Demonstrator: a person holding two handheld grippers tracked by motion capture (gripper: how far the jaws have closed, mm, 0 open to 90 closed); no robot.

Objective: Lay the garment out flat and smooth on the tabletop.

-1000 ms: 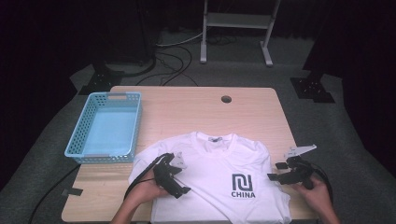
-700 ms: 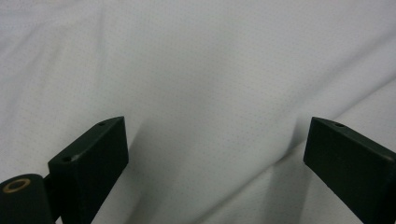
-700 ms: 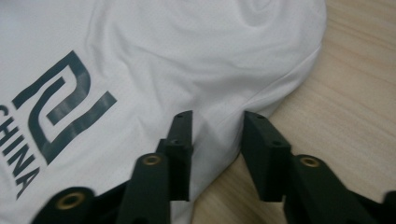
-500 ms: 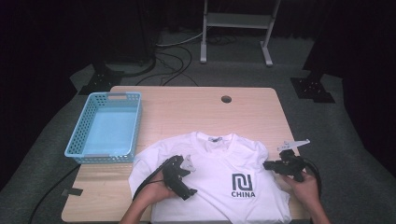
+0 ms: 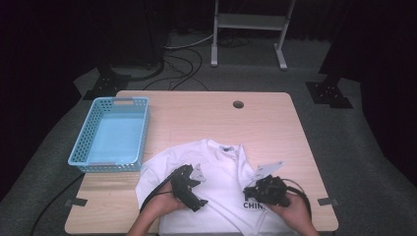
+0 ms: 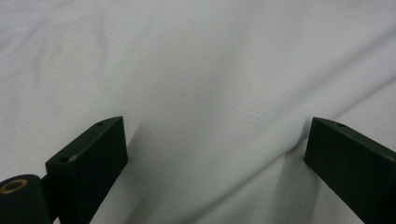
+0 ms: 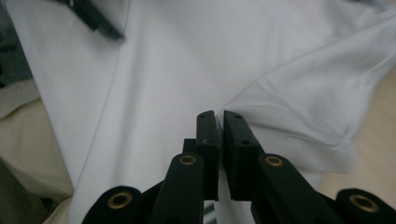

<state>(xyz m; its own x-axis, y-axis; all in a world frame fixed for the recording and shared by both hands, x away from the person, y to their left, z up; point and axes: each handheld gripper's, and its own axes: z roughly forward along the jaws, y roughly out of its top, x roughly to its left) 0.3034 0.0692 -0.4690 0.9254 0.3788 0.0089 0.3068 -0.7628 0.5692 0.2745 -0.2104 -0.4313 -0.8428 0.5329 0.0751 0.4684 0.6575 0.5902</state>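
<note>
In the high view we see a white T-shirt spread on the near half of the wooden table, its collar pointing toward twelve o'clock and its right side folded in over the chest, so that only part of the dark print shows at about five o'clock from the collar. Our left gripper rests on the shirt's left half, at roughly seven o'clock from the collar, with our left hand behind it at the table's near edge. Our right gripper sits on the folded-over fabric at about four o'clock from the collar, held by our right hand. A light blue basket stands on the table at ten o'clock from the shirt, just beside the left sleeve, and a round hole lies in the tabletop at twelve o'clock. In the left gripper view we look straight down onto the white T-shirt; the left gripper has its jaws spread wide, one at seven o'clock and one at four o'clock, with softly creased cloth between them and nothing pinched. In the right gripper view the right gripper has its jaws pressed together on a fold of the white T-shirt, the pinched ridge running away toward two o'clock, and bare table shows at three o'clock.
</note>
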